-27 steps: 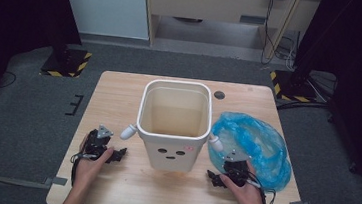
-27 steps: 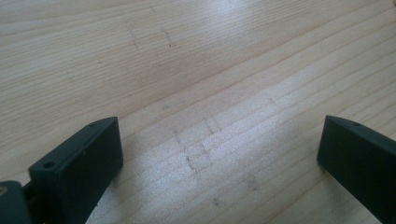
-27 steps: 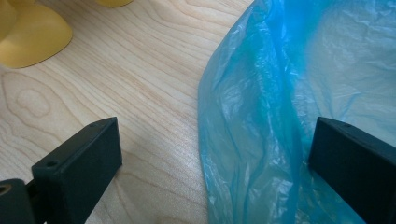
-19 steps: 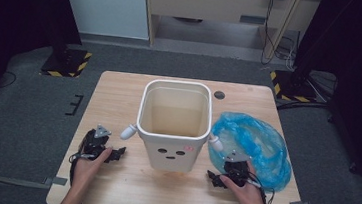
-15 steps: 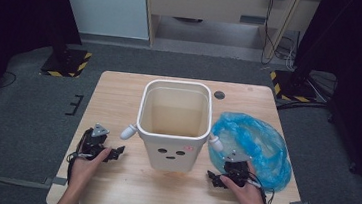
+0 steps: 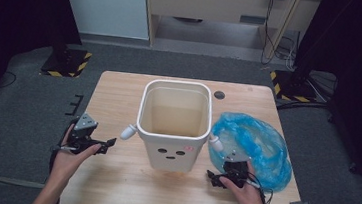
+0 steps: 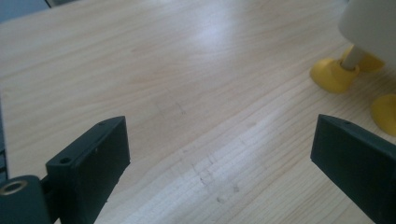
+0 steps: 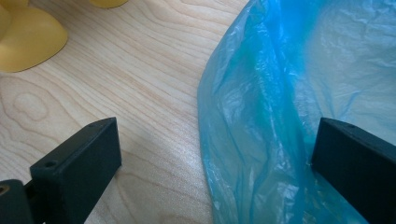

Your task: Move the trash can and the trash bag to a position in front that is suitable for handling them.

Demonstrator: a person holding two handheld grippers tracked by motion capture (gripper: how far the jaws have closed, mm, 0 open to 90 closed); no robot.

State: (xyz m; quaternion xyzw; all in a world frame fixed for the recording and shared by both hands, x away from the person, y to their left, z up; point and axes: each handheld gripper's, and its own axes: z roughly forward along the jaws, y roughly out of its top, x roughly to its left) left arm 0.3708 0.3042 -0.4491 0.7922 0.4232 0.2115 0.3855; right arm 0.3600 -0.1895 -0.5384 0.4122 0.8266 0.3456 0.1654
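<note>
on the wooden desk [image 6: 118, 106], the right tongs [image 6: 218, 178] gape wide over the edge of a blue plastic bag [image 6: 258, 142] beside the white bin [image 6: 174, 121]; the left tongs [image 6: 106, 144] stand open and empty. the thin film may slip or tear if pinched shallowly.

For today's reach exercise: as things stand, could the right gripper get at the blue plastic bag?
Probably yes. The right gripper is open, and the blue plastic bag already lies partly between its jaws on the table, with nothing in between.
</note>
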